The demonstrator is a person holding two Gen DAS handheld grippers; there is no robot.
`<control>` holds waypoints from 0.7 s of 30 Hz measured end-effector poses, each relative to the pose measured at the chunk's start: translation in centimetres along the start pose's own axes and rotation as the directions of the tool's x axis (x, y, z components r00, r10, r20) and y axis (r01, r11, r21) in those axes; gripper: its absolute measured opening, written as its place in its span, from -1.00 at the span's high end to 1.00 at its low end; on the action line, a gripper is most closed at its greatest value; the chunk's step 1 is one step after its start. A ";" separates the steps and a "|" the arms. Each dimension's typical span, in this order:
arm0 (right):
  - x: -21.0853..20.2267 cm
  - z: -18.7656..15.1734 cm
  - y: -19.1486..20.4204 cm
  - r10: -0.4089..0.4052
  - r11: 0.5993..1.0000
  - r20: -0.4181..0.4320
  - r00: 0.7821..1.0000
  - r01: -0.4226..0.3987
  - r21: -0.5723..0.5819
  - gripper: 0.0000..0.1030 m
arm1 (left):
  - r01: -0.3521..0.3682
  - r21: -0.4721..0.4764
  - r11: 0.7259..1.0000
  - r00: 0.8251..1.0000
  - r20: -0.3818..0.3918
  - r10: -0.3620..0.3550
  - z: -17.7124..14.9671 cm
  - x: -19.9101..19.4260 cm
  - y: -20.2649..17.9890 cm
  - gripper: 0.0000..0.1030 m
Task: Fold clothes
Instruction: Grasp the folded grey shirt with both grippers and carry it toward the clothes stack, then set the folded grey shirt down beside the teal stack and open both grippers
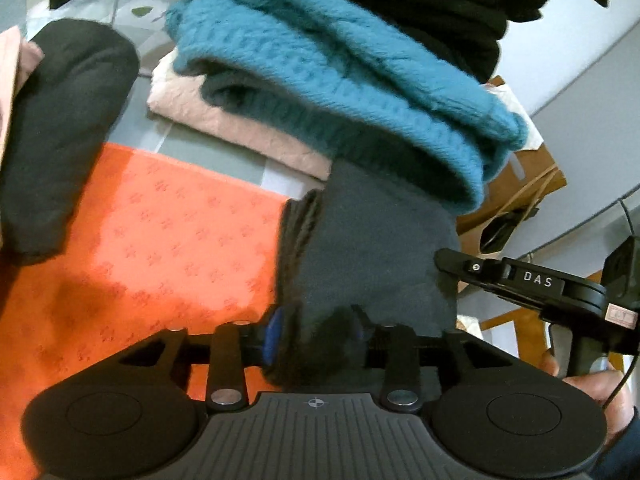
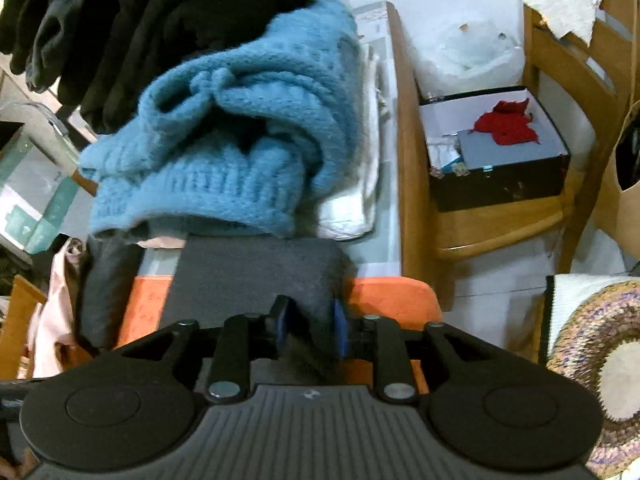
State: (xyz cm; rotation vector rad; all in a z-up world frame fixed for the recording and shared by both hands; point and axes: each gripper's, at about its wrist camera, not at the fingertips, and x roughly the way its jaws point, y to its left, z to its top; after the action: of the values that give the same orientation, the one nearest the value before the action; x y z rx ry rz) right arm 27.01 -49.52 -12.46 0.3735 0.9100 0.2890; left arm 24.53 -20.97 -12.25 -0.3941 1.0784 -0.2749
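Note:
A dark grey garment (image 1: 372, 248) is held between both grippers above the orange mat (image 1: 160, 232). My left gripper (image 1: 316, 340) is shut on one edge of it. My right gripper (image 2: 310, 326) is shut on another edge of the grey garment (image 2: 256, 276), which stretches forward toward the pile. The right gripper's body also shows at the right of the left wrist view (image 1: 532, 284). Behind lies a blue knit sweater (image 1: 340, 68), also in the right wrist view (image 2: 240, 120), stacked on a pale pink folded garment (image 1: 224, 120).
Black clothes (image 2: 140, 28) sit on top of the pile. Another dark garment (image 1: 60, 140) lies left on the mat. A wooden chair (image 2: 500, 224) carries a black box (image 2: 500, 148) with red cloth. A round woven rug (image 2: 600, 368) and a paper bag (image 1: 516, 188) are nearby.

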 end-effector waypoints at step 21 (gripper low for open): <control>-11.0 -4.6 10.5 -0.138 0.981 0.134 0.981 0.154 -0.118 -0.91 | -0.016 0.156 0.988 0.991 0.136 -0.006 -2.1 -14.8 1.3 -0.96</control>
State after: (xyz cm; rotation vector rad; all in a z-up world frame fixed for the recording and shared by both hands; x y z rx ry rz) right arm 16.00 -43.60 -2.63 0.2027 0.7866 0.1848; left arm 16.09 -14.23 -1.90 -0.2653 0.9172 -0.3218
